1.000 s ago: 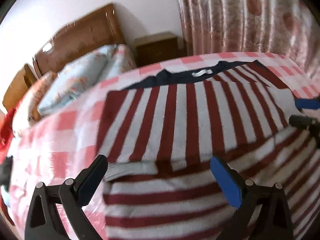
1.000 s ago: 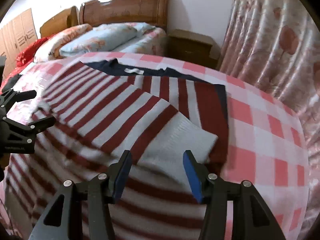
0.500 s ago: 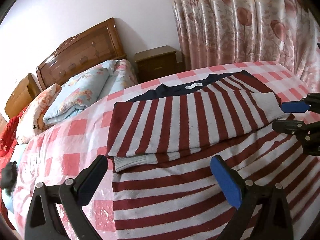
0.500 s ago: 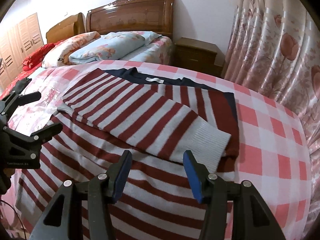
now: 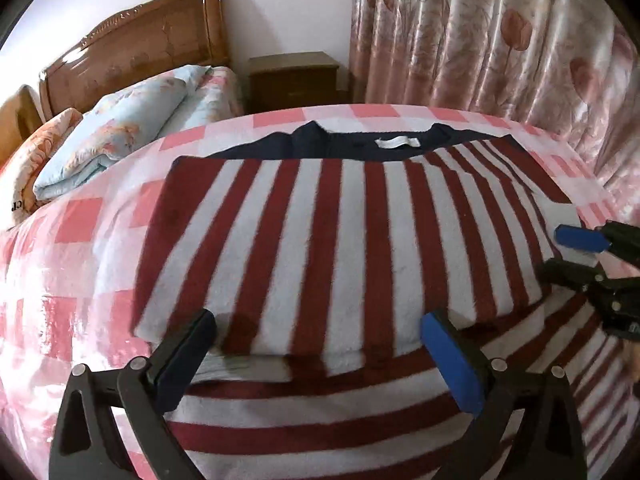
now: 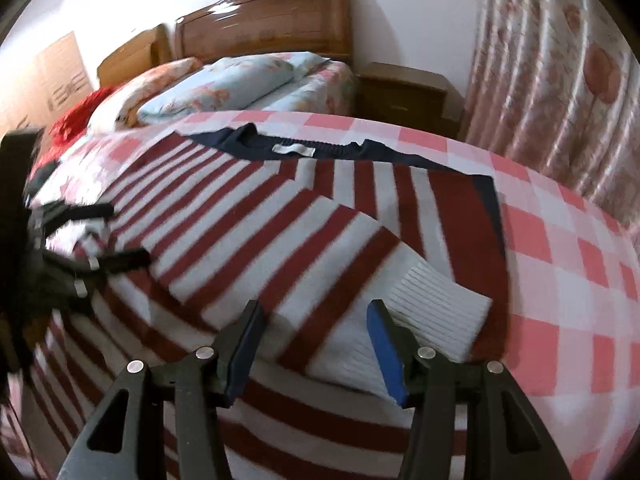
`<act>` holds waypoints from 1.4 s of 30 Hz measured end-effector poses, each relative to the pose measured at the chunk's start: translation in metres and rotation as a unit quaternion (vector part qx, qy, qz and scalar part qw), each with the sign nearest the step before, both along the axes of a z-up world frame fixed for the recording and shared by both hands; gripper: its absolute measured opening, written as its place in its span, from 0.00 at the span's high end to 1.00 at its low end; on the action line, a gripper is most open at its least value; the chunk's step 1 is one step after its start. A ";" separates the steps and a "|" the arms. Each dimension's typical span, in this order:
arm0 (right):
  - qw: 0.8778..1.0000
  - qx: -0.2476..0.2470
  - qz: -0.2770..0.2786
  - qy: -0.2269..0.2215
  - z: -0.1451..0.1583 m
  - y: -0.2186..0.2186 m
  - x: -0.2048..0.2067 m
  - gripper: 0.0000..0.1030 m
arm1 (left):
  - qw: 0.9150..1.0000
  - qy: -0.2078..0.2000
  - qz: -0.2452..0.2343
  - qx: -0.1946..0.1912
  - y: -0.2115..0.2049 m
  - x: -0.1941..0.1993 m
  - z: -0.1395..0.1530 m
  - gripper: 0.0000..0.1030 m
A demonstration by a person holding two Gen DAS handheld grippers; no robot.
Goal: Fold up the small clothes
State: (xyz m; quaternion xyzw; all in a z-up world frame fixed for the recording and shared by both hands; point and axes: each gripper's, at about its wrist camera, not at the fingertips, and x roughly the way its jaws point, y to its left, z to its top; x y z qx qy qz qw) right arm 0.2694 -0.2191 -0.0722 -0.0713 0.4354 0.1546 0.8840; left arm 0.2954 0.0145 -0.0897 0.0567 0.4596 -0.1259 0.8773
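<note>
A red-and-white striped sweater (image 5: 340, 248) with a navy collar (image 5: 360, 146) lies flat on the checked bed cover, both sleeves folded across its body. My left gripper (image 5: 320, 340) is open and empty, low over the folded sleeve's near edge on the sweater's left side. My right gripper (image 6: 316, 328) is open and empty, just above the sleeve beside its white ribbed cuff (image 6: 436, 312). The sweater also shows in the right wrist view (image 6: 280, 240). The right gripper shows at the right edge of the left wrist view (image 5: 576, 250), and the left gripper at the left edge of the right wrist view (image 6: 116, 234).
The pink-and-white checked cover (image 5: 72, 240) spreads around the sweater. Behind stand a second bed with a folded blue quilt (image 5: 120, 128), a wooden headboard (image 5: 140, 52), a nightstand (image 5: 296, 76) and floral curtains (image 5: 500, 40). Red cloth (image 6: 76, 120) lies at the far left.
Both grippers have come down and forward, closer to the folded sleeves. The sweater has not moved and both grippers stay open.
</note>
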 end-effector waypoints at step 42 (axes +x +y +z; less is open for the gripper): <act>0.999 0.005 -0.034 -0.001 -0.001 -0.040 0.159 0.39 | 0.999 0.001 0.041 -0.015 -0.013 0.148 -0.004 0.00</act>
